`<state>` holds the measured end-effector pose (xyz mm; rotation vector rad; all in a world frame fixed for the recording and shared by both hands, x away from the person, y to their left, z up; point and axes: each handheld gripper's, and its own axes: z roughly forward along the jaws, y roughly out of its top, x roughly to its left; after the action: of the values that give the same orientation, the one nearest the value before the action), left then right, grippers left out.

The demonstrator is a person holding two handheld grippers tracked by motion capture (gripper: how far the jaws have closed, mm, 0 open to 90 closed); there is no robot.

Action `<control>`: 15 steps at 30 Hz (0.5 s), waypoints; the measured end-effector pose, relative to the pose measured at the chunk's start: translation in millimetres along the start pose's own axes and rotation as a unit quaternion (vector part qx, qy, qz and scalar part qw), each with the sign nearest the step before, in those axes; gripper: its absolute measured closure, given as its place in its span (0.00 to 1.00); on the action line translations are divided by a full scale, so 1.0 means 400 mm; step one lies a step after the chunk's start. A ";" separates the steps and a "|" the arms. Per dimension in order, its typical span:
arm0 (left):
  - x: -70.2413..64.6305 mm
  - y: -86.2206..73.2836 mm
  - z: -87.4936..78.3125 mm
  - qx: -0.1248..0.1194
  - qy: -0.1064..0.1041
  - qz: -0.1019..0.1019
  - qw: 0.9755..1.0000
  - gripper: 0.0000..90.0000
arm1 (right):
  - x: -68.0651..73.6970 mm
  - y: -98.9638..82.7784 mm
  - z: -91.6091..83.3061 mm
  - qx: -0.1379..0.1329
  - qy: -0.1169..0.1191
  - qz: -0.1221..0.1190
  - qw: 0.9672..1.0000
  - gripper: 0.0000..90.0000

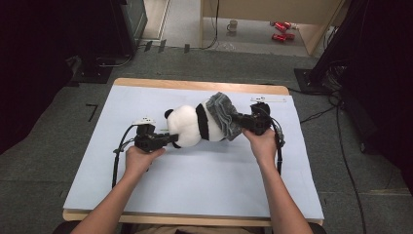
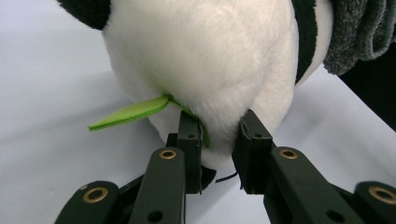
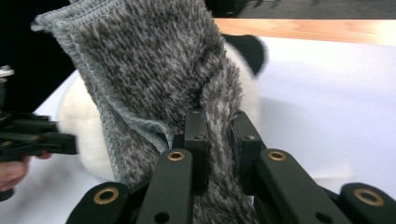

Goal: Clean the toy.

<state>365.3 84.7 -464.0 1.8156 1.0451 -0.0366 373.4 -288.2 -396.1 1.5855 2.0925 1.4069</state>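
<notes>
On the pale blue sheet (image 1: 204, 180) covering the counter (image 1: 195, 85), toward its far middle, the panda (image 1: 192, 126) lies on its side with a grey cloth (image 1: 223, 115) wrapped over its rear end. I have my left hand-held gripper (image 1: 171, 139) pinching a tuft of white plush at the panda's head end, just beside the green felt leaf (image 2: 133, 112), and the jaws are pressed well into the fur. My right hand-held gripper (image 1: 239, 118) is clamped on a fold of the cloth, its pile bunched between the pads. Both things look light and very soft to me: the plush gives under the jaws and the cloth drapes limp, so I judge neither will hold its shape or resist a pull. A deep bite of fur anchors the panda better than the thin leaf, which could tear; the cloth is best held at its stitched hem (image 3: 105, 112). The sheet is smooth, so the panda may slide. Beyond the counter I see grey carpet, cables, dark stands, a mug (image 1: 233, 25) and red cans (image 1: 281, 30).
</notes>
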 end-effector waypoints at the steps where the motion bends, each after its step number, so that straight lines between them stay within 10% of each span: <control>1: 0.001 0.000 0.000 0.001 0.001 0.001 1.000 0.83 | -0.007 -0.001 -0.004 0.000 -0.009 0.000 1.000 0.90; 9: 0.005 0.003 0.000 -0.002 0.000 -0.003 1.000 0.83 | -0.047 -0.003 -0.038 -0.014 -0.036 0.018 0.999 0.91; 15: 0.005 0.004 0.000 -0.004 -0.001 -0.003 1.000 0.83 | 0.002 0.027 -0.087 -0.049 0.008 0.010 0.999 0.91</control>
<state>367.8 85.8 -463.7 1.8049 1.0476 -0.0389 359.0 -307.7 -368.7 1.5679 1.9889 1.5096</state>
